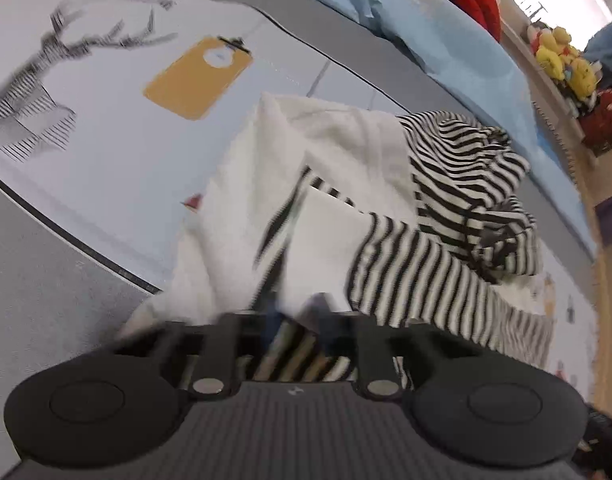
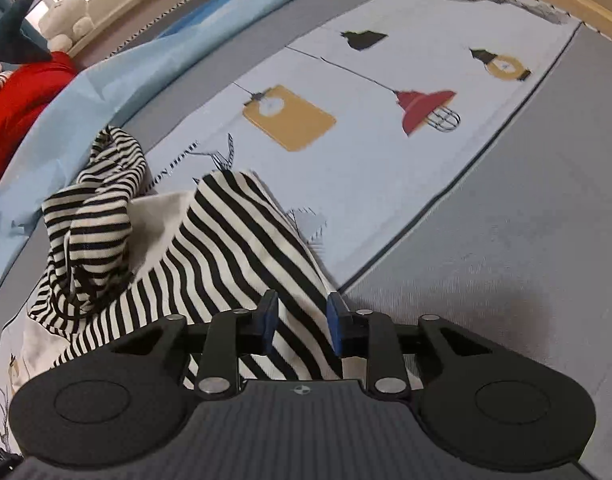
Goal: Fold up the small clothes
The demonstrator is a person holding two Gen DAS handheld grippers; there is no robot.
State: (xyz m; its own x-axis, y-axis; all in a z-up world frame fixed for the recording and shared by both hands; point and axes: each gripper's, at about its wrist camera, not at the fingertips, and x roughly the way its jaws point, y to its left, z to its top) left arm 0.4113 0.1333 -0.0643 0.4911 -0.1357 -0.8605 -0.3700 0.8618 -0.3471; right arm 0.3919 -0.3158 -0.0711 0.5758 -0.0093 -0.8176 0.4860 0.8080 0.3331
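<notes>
Right wrist view: the striped garment [image 2: 210, 248] lies crumpled on the printed mat [image 2: 386, 152]. The right gripper [image 2: 302, 320] fingers straddle its hem, half-open; the left gripper [image 1: 294, 312] looks pinched on cloth. Best pull both corners taut before folding.

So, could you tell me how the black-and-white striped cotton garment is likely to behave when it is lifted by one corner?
The black-and-white striped cotton garment lies crumpled in soft folds, so it will probably hang limp rather than hold shape. It looks thin, so likely light. Its bunched sleeve may trail and drag across the printed bedsheet.
</notes>
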